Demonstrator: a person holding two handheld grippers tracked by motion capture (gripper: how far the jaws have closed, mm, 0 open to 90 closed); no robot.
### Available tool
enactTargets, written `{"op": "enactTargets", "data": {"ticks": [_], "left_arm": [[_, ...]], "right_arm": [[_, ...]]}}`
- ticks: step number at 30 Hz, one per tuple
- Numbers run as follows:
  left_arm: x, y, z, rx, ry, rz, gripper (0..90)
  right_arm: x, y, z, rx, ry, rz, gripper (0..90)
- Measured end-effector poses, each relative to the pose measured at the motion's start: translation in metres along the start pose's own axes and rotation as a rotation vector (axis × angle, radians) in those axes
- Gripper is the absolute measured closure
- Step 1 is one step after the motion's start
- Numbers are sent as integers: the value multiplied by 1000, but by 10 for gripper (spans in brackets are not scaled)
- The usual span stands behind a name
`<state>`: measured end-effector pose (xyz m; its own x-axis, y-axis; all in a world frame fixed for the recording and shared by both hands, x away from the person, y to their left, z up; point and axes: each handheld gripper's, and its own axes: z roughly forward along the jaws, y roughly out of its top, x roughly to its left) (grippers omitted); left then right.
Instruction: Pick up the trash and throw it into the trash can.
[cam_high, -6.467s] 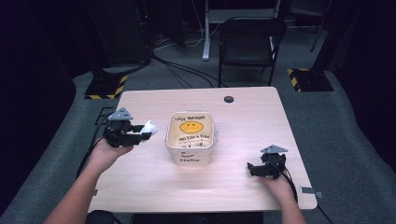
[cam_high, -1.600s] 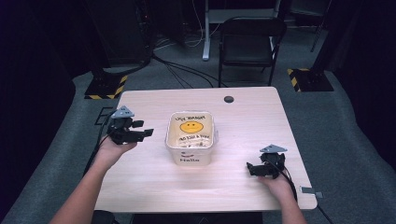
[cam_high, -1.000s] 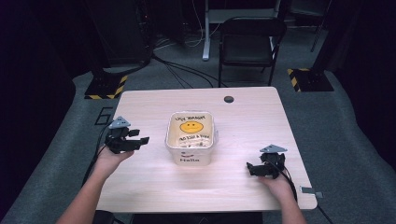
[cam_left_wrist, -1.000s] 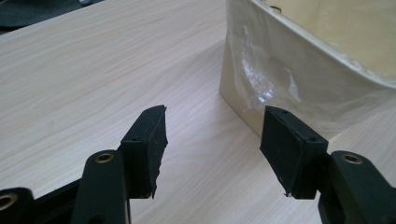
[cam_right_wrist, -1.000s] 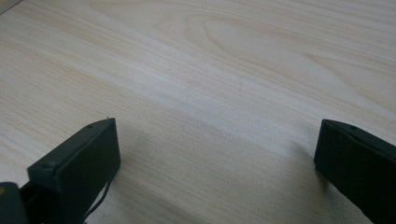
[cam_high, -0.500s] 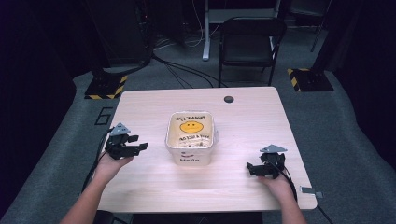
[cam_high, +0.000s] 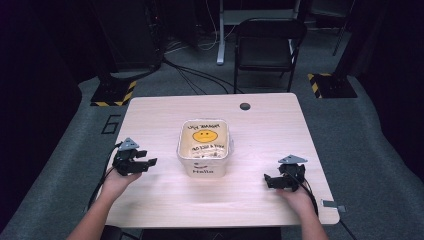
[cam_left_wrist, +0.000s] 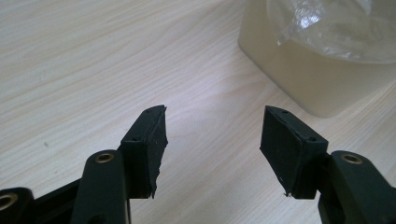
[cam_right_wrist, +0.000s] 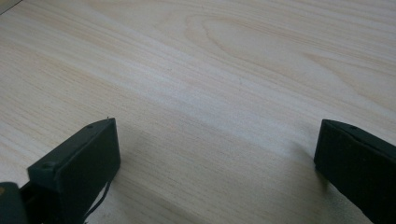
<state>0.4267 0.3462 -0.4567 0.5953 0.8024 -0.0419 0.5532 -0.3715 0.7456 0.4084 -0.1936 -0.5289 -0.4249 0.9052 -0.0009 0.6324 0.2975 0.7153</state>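
A translucent plastic tub (cam_high: 204, 147) with a yellow smiley face and printed words stands at the middle of the wooden table (cam_high: 260, 125). My left gripper (cam_high: 145, 162) rests at the table's left side, open and holding nothing, pointing toward the tub. In the left gripper view the tub's corner (cam_left_wrist: 299, 70) and a clear plastic film inside it (cam_left_wrist: 336, 23) lie beyond my left gripper (cam_left_wrist: 212, 140). My right gripper (cam_high: 269, 181) sits low at the front right, open wide over bare wood, as the right gripper view (cam_right_wrist: 215, 154) shows.
A small dark round disc (cam_high: 244, 106) lies near the table's far edge. A black folding chair (cam_high: 267, 42) stands behind the table, with cables and yellow-black striped stand bases (cam_high: 112, 92) on the grey floor. A small grey tag (cam_high: 331, 204) lies at the front right corner.
My left gripper has let go of a white item it held, then drawn back from beside the tub toward the front left and lowered. The right gripper has stayed still.
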Motion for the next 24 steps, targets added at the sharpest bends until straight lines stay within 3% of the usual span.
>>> {"op": "enactTargets", "data": {"ticks": [24], "left_arm": [[9,-33,16,32,11,-19,396]], "right_arm": [[0,0,0,0,-1,0,0]]}}
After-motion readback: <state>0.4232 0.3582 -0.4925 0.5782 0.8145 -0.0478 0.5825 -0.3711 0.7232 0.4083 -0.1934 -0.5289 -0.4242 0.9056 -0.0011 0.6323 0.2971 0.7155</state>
